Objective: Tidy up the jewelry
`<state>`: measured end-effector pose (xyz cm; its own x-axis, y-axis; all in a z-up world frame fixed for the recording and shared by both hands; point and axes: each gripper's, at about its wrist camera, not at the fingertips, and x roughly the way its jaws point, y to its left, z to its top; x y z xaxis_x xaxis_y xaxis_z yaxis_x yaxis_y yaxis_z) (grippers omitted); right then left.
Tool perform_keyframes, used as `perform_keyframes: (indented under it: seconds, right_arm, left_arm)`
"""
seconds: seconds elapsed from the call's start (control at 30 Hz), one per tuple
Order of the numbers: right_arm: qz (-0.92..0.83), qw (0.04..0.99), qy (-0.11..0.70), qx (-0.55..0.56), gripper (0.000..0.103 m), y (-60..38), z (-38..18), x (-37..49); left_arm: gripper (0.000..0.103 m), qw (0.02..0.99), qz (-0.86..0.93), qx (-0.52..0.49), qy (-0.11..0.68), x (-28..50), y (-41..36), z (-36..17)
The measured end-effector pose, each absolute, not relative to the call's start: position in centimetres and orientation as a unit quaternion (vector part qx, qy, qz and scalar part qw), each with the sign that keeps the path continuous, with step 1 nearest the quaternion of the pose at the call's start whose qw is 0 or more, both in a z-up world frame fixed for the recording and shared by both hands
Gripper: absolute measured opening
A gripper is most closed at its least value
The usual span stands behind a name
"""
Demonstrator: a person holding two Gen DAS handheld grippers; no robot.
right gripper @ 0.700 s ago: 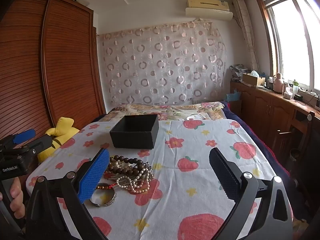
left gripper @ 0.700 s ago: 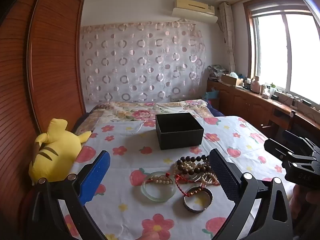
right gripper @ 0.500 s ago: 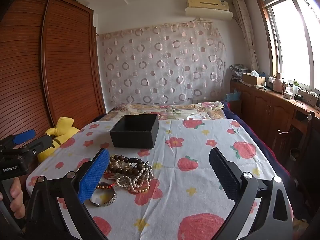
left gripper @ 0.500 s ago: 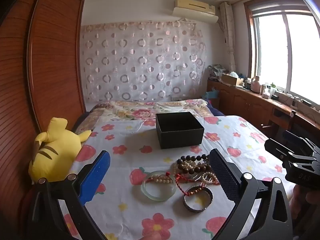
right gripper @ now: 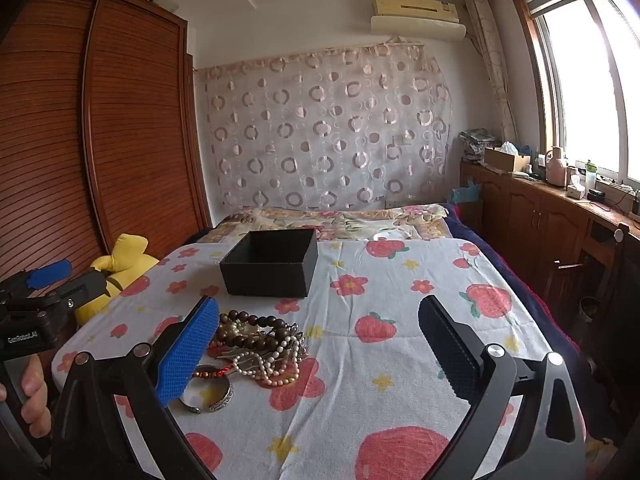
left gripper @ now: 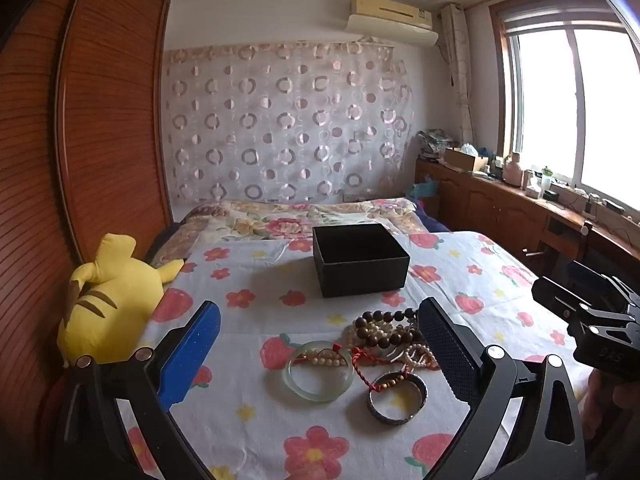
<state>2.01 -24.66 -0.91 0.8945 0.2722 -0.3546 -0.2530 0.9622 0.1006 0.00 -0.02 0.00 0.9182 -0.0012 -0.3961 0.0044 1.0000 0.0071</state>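
Both the left tongs [left gripper: 318,354] and right tongs [right gripper: 318,354] gape wide apart near the tangled bead-and-bangle jewelry heap [left gripper: 384,344], itself before the open black cardboard box [left gripper: 360,264].

Jewelry heap and open black box on a flowered bedspread, seen between spread gripper fingers.

The right gripper [right gripper: 320,344] holds nothing, its fingers wide apart above the bedspread [right gripper: 400,288]. A tangle of bead strings [right gripper: 260,344], dark wooden and pearl, lies just beside the blue pad, with a metal bangle [right gripper: 212,396] at its near edge. The black box [right gripper: 270,268] sits open behind the heap. At far left the left gripper [right gripper: 44,284] is gripped by a hand [right gripper: 34,396], near a yellow plush toy [right gripper: 120,268].
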Motion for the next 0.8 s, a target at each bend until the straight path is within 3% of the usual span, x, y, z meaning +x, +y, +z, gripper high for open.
perform_keyframes:
  seconds: [0.8]
  right_arm:
    - [0.135, 0.973, 0.185, 0.025, 0.101, -24.67, -0.75, 1.88]
  left_arm:
    - [0.096, 0.979, -0.002, 0.004, 0.203, -0.05, -0.15, -0.03]
